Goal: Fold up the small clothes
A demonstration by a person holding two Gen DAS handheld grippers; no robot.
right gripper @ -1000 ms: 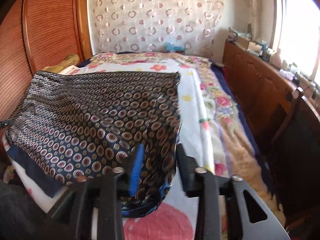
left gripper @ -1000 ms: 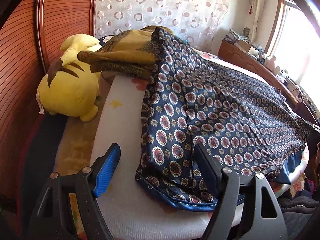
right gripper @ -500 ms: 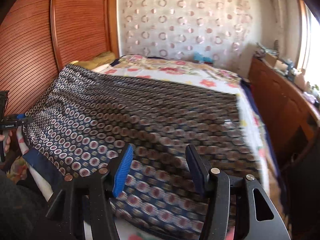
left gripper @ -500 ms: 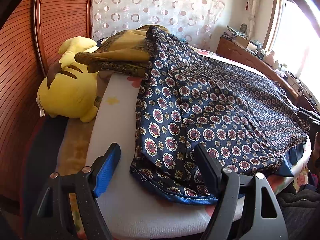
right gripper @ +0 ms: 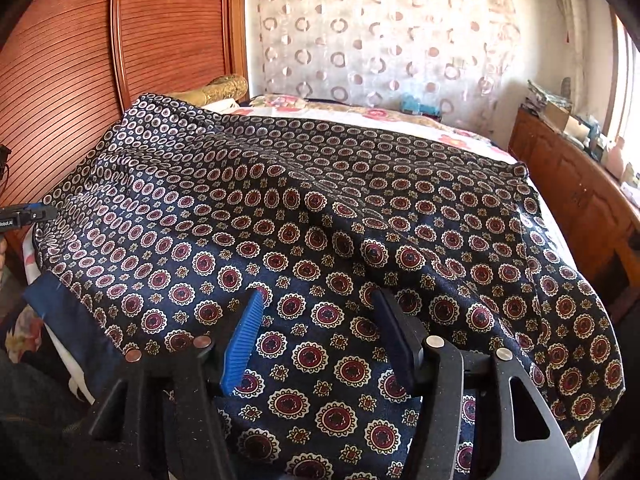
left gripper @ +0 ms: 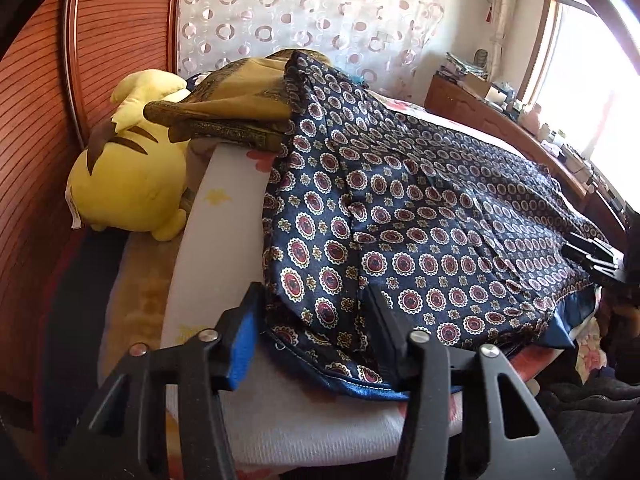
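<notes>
left gripper [left gripper: 312, 332] closing around patterned cloth [left gripper: 400, 216] edge; right gripper [right gripper: 320, 324] opening above it

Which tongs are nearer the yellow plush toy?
Left. The left tongs are closing around the patterned cloth's corner beside the plush toy; the right tongs work the opposite end.

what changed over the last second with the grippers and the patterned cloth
The right gripper let go of the navy patterned cloth, swung across above it, and its jaws are opening. The left gripper kept its place; its jaws are closing around the cloth's near corner. The yellow plush toy and gold cloth stayed put.
</notes>
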